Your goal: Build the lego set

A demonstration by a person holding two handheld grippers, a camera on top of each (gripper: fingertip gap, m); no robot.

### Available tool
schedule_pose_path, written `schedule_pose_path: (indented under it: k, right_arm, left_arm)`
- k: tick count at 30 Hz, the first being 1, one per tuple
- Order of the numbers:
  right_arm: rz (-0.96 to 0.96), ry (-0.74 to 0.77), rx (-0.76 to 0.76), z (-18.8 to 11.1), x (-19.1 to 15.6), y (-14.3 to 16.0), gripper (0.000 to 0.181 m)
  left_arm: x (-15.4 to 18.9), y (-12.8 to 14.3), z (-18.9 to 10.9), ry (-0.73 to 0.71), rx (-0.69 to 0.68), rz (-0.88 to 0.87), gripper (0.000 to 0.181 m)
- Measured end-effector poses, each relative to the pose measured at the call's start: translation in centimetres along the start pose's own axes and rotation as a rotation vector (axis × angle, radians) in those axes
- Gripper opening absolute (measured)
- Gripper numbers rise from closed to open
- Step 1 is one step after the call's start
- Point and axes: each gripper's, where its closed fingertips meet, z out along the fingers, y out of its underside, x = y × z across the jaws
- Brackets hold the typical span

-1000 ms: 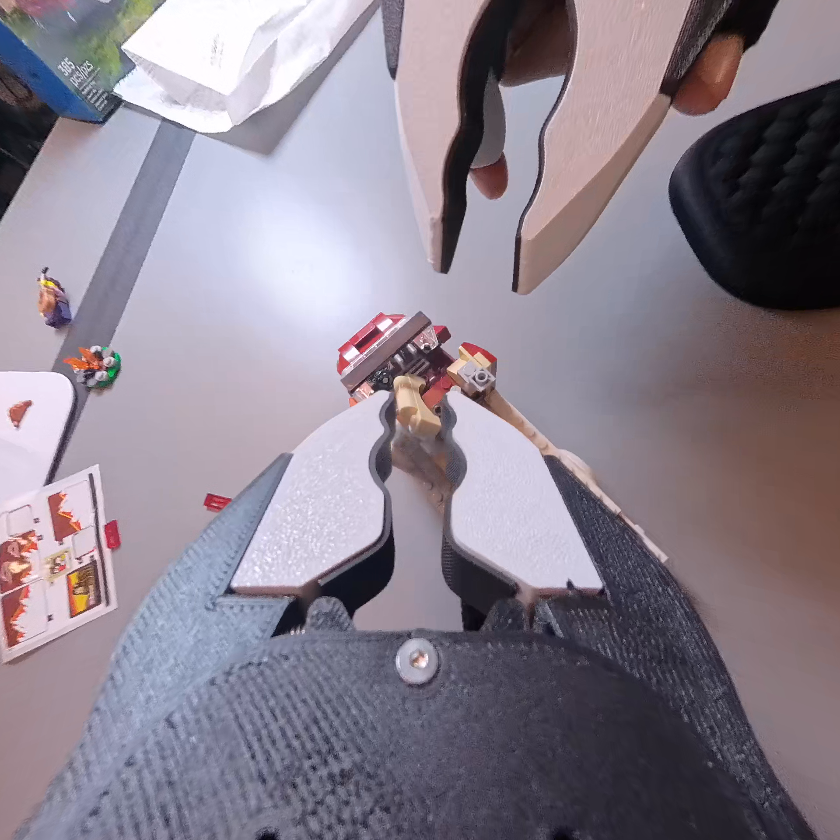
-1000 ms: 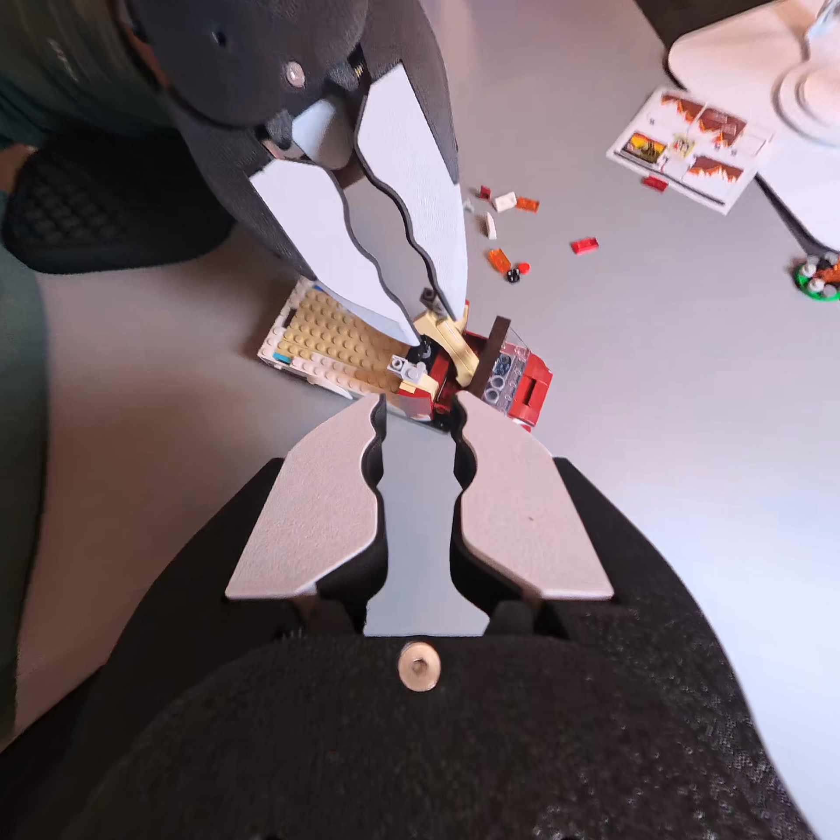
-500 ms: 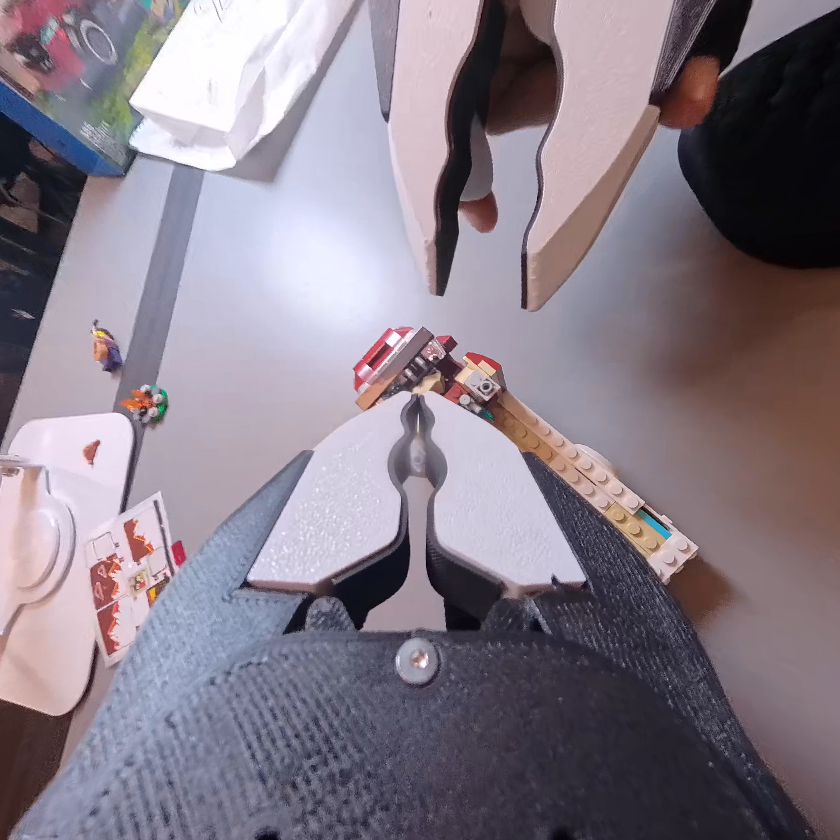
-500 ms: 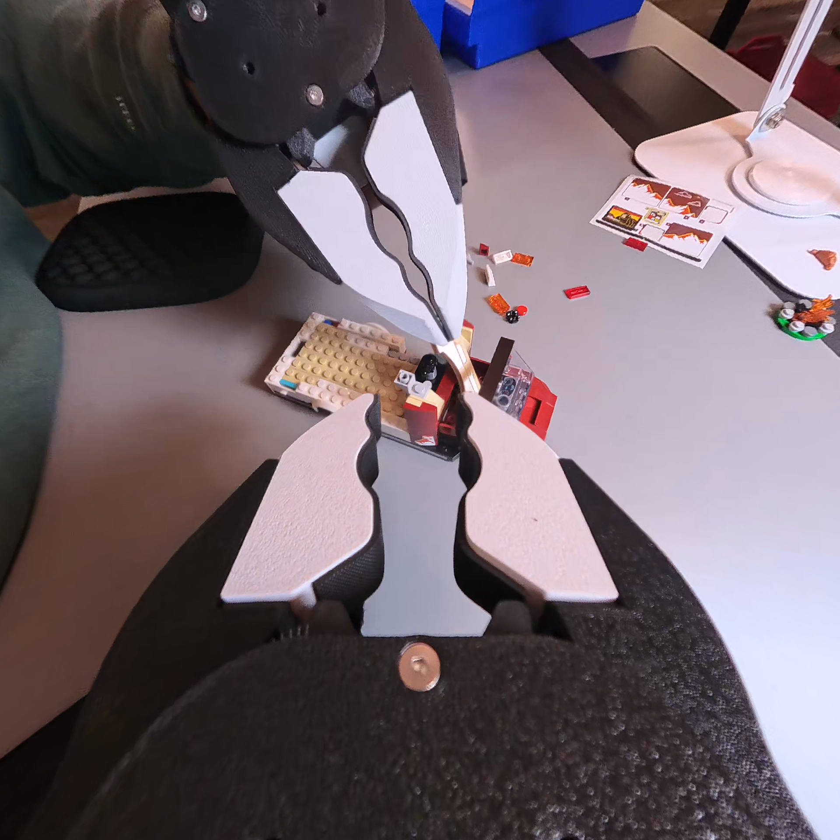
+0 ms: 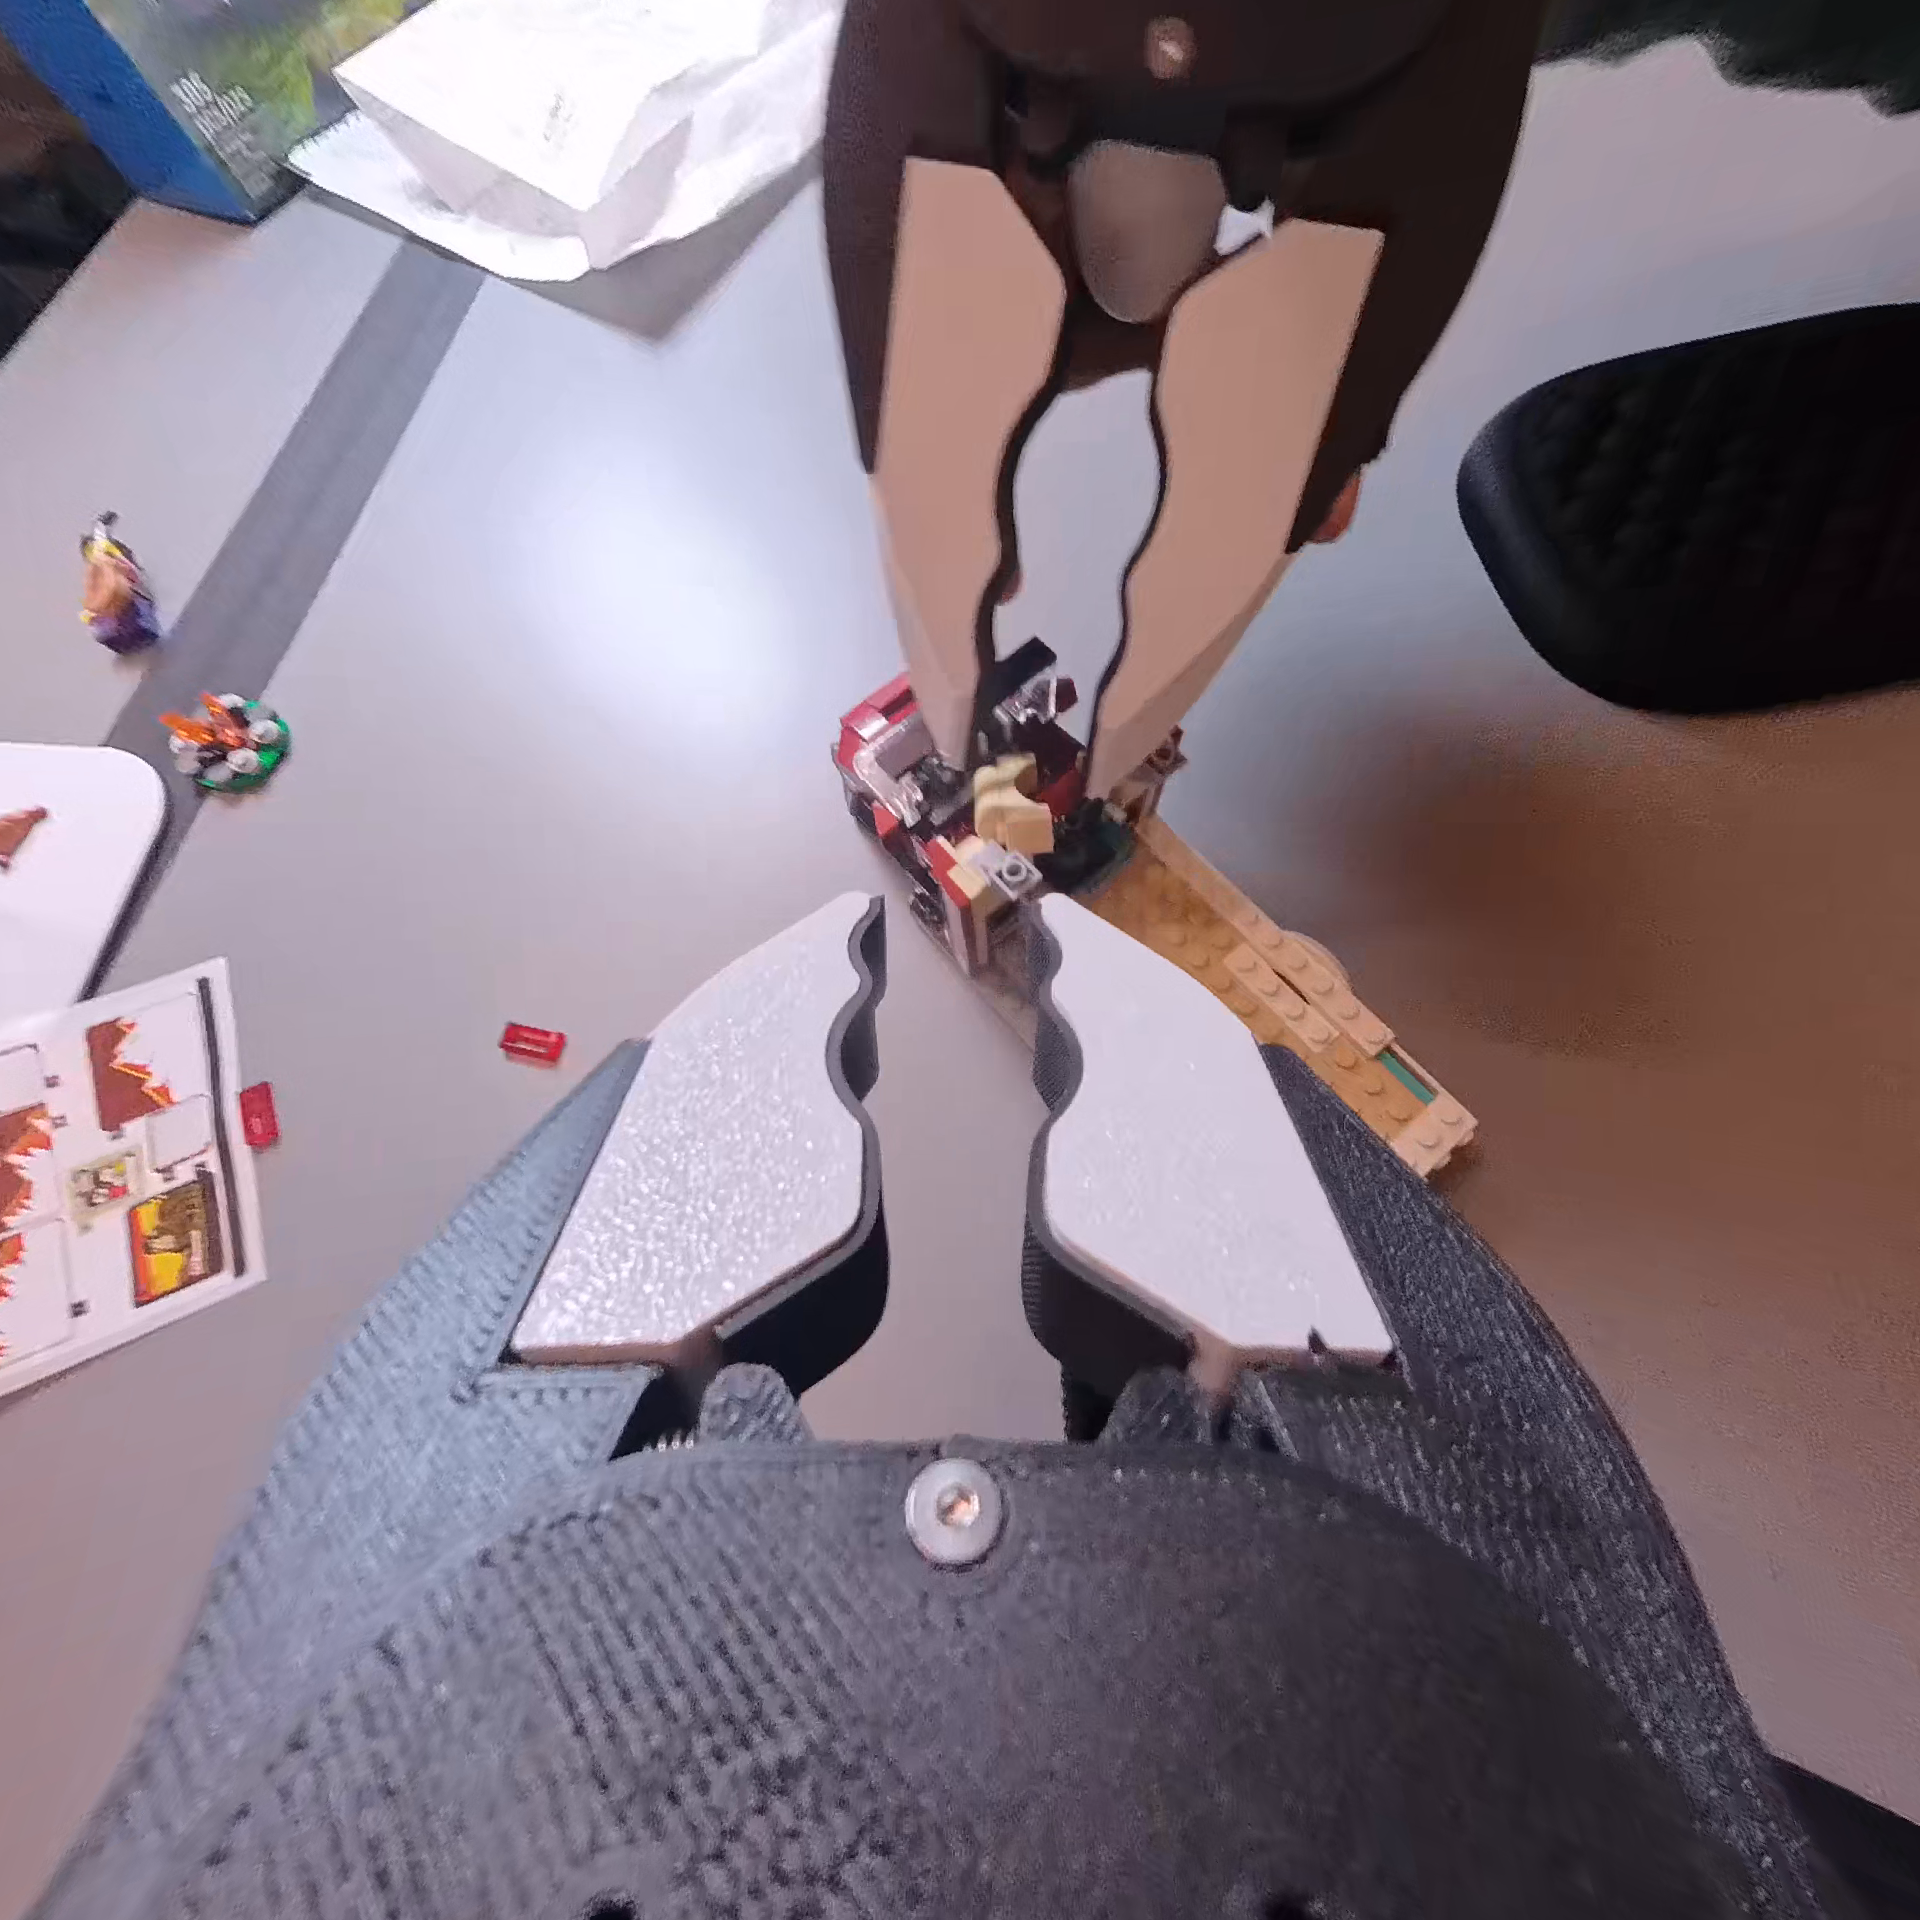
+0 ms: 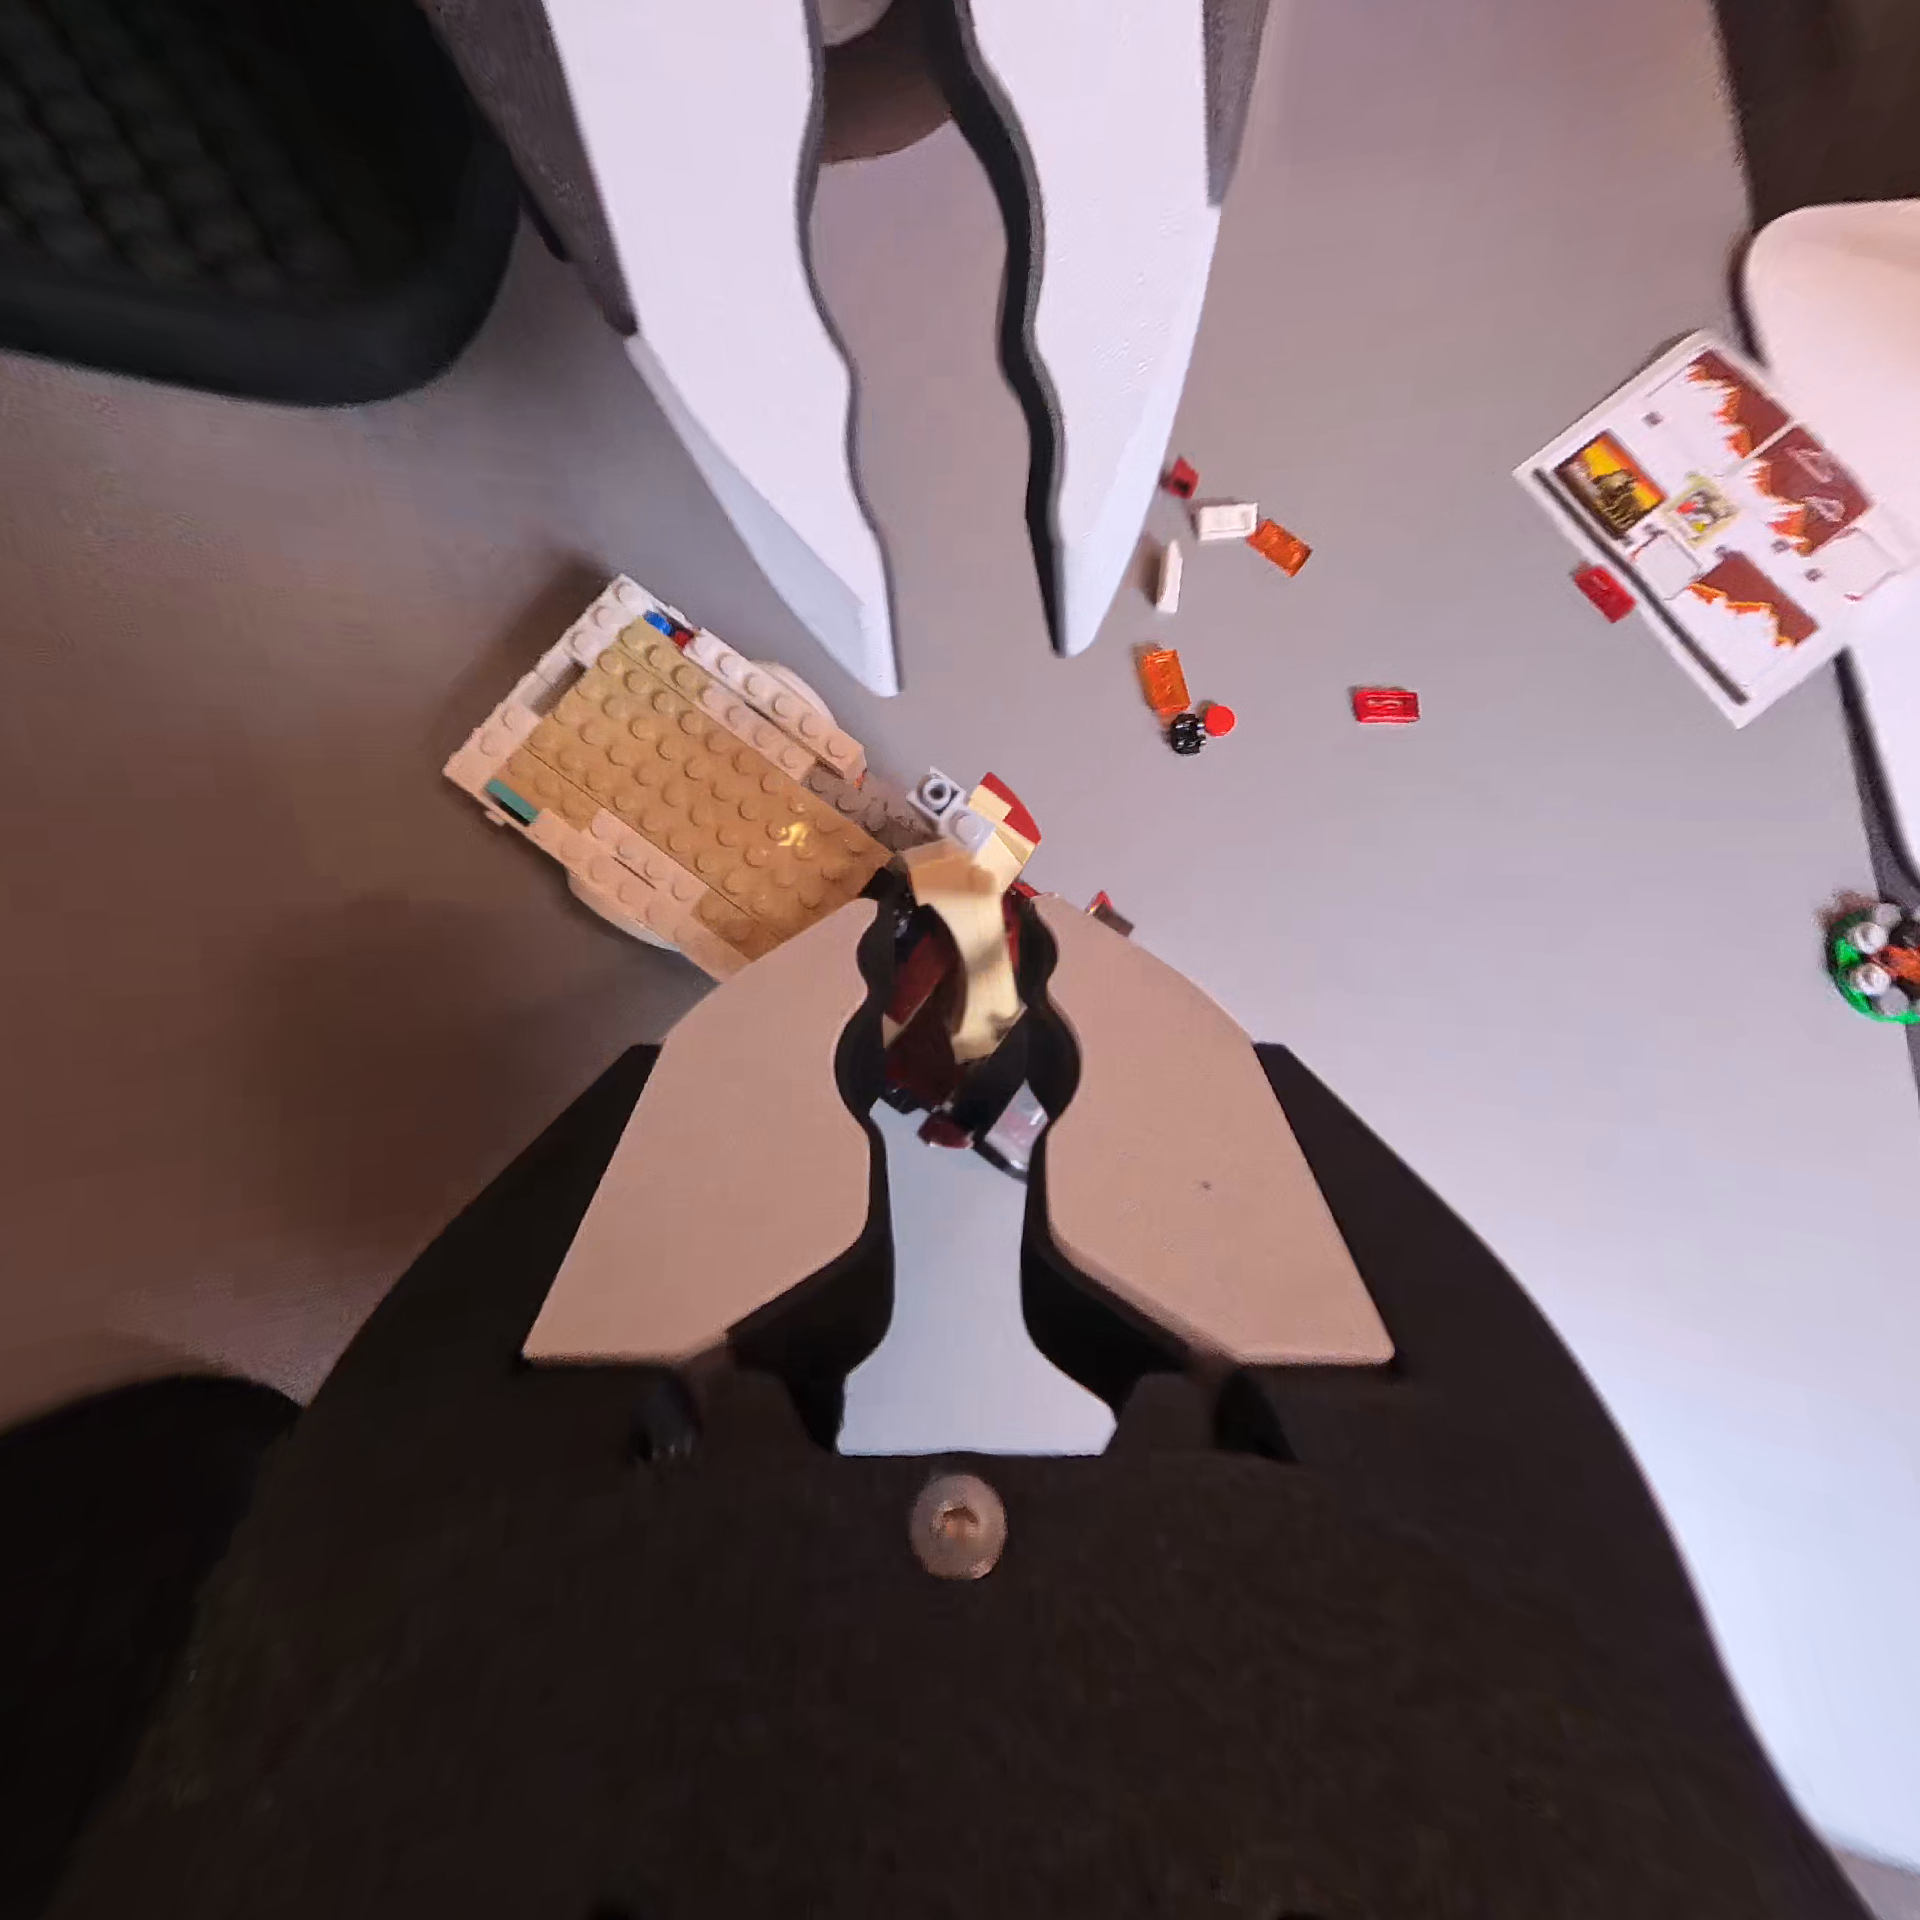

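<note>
The lego model lies on the grey table: a tan studded plate (image 6: pixel 675 790) with a dark red cab (image 5: pixel 894 727) at one end. A tan curved piece (image 6: pixel 982 935) sticks up from the cab and also shows in the left wrist view (image 5: pixel 1008 805). My right gripper (image 6: pixel 954 920) is down over the cab with its jaws apart, one on each side of the tan piece; I cannot tell whether they press it. It comes in from above in the left wrist view (image 5: pixel 1029 750). My left gripper (image 5: pixel 958 920) is open and empty, just short of the cab, and shows in the right wrist view (image 6: pixel 975 665).
A sticker sheet (image 5: pixel 125 1164) and a white lamp base (image 5: pixel 62 862) lie to the left. A small campfire build (image 5: pixel 229 738), a minifigure (image 5: pixel 120 597) and loose small pieces (image 6: pixel 1164 675) are scattered around. A white bag (image 5: pixel 582 125), blue box (image 5: pixel 187 104) and black cushion (image 5: pixel 1704 520) stand farther off. My hands' fingertips stand some 4 centimetres from each other. My right tips are roughly 7 centimetres from the tan studded plate (image 6: pixel 675 790).
My left gripper has opened, let go of the tan piece and drawn back. My right gripper has come down so its jaws stand on either side of the cab.
</note>
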Motion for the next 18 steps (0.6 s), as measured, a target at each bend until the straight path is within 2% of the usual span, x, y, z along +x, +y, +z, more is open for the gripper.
schedule_pose_path:
  k: [5, 10, 14, 18]
  right_arm:
    - [-0.047, -0.192, -0.166, 0.9, 0.3, 0.3, 0.019]
    - [-0.036, -0.324, -0.265, 1.0, -0.1, 0.5, 0.013]
    - [0.002, -0.352, -0.236, 0.7, -0.3, 0.5, 0.013]
    - [0.002, -0.287, -0.12, -0.4, -0.2, -1.3, 0.013]
  left_arm:
    - [0.7, 1.9, 0.9, 0.051, -0.002, -0.027, 0.028]
    - [1.2, 2.0, 1.1, 0.099, 0.032, -0.034, 0.026]
    - [1.3, 1.2, 0.5, 0.118, 0.084, -0.055, 0.023]
    - [1.4, -0.8, -0.3, 0.135, 0.167, -0.107, 0.024]
